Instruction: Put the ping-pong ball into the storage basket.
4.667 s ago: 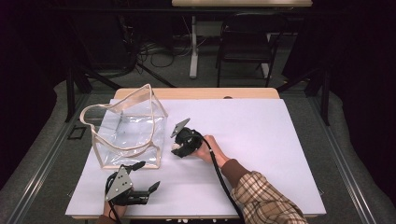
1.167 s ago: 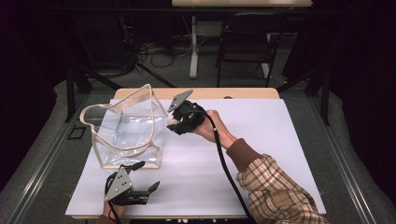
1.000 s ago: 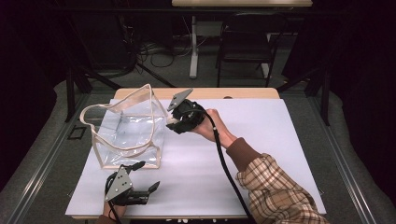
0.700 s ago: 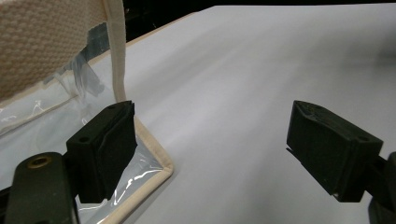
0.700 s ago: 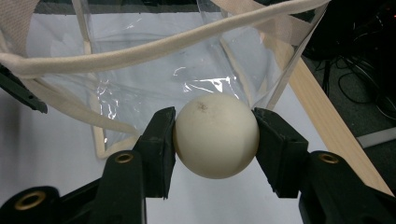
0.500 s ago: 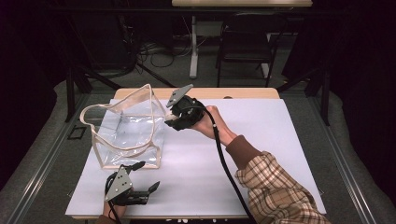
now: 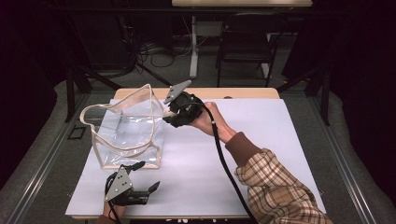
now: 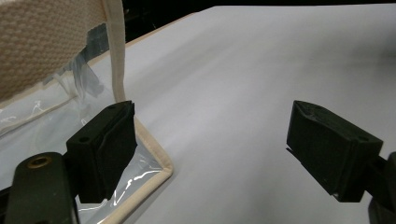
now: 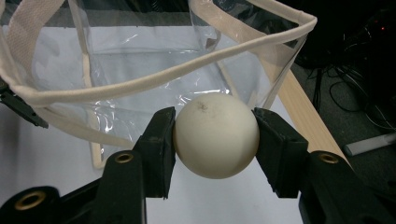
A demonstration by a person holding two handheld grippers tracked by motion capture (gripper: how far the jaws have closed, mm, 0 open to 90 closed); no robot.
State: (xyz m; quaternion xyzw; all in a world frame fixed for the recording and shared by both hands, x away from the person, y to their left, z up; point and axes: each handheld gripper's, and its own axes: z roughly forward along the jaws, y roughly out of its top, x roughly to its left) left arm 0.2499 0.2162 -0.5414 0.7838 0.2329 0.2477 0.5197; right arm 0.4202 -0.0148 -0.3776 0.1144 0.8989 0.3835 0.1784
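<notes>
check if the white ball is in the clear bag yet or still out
Out. The white ball sits clamped between the right gripper jaws, just outside the clear bag near its open rim; nothing shows inside the bag.

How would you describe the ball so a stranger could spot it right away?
Start at the white table, then find the clear bag with cream trim at its left. Beside the bag's rim, the right gripper is shut on a cream ball, the sole round thing there.
</notes>
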